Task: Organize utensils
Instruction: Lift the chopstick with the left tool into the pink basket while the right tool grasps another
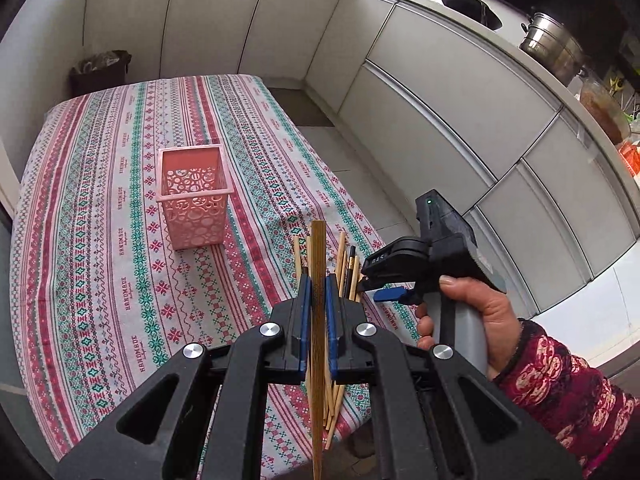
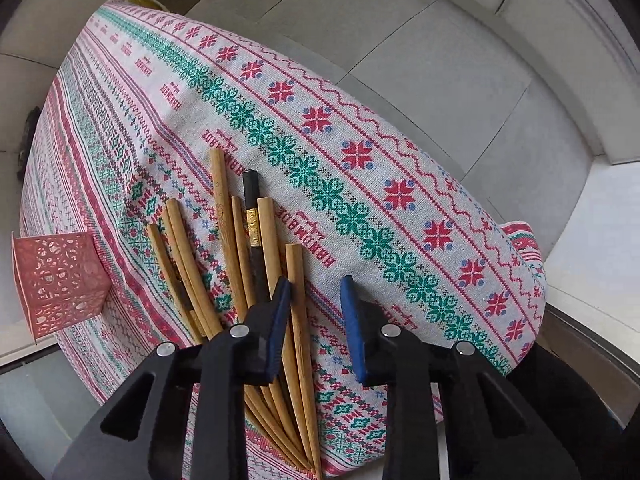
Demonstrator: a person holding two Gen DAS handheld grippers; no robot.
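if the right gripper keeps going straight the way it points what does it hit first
Probably the pile of chopsticks lying on the tablecloth. The right gripper points steeply down with open jaws; one light chopstick lies just inside its left pad. Depth is unclear, so contact could come at the cloth beside it.

A home kitchen. Pale cabinet doors run beneath a counter carrying a steel pot and a dark wok. A patterned tablecloth covers the table in front.
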